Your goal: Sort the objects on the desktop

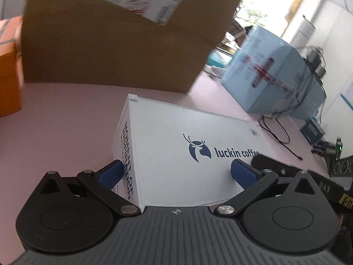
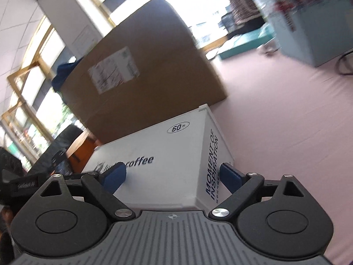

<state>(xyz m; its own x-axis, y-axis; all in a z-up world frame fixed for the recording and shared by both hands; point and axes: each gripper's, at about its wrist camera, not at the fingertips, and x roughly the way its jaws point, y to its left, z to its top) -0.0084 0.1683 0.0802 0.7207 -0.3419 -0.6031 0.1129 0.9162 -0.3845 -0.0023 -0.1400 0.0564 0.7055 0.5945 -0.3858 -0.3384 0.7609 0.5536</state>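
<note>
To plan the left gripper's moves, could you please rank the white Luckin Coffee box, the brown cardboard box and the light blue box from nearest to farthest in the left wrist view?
From the left gripper:
1. White Luckin Coffee box, between its fingers.
2. Brown cardboard box, behind, left-centre.
3. Light blue box, far right.

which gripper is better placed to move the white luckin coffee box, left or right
Neither alone. The left gripper and the right gripper each straddle an end corner of the white box, fingers wide apart, so a two-gripper lift looks likelier.

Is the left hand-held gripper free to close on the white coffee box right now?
Probably yes: the left hand-held gripper is open astride the white coffee box, with nothing in between.
</note>
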